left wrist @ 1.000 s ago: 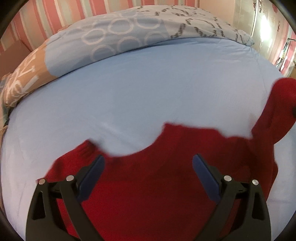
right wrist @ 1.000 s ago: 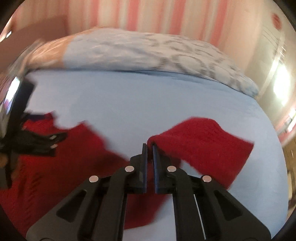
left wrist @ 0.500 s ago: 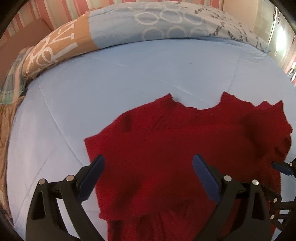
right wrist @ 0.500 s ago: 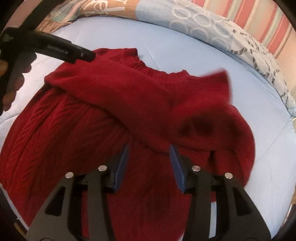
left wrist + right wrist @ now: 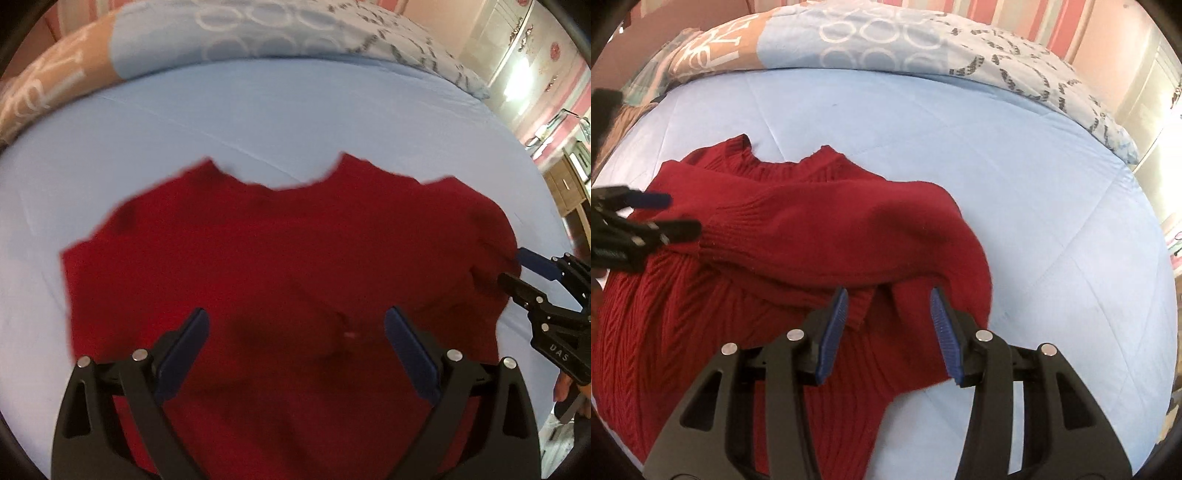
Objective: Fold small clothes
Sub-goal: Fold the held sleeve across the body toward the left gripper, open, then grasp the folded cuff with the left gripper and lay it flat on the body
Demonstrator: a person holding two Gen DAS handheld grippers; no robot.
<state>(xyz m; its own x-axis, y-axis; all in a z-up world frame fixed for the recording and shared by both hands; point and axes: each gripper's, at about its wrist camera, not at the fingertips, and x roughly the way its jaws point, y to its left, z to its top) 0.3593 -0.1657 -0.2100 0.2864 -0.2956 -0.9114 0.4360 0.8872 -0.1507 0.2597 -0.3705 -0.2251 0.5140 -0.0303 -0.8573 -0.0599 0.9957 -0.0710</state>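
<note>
Cable-knit ribbing on red sweater (image 5: 798, 236) — right-wrist view only; blurred from left.

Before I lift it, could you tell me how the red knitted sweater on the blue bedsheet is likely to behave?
The red knitted sweater will probably flop and drape, since its folded sleeve already sags. The thick ribbed knit suggests decent grip, not slipperiness.

I see one red knit sweater (image 5: 798, 236) lying flat on the light blue bed sheet (image 5: 1015, 177), neckline toward the pillow end, hem at the near edge. Both sleeves are folded in across the chest; the right sleeve's ribbed cuff lies near the left side. The body shows a cable-knit texture.
</note>
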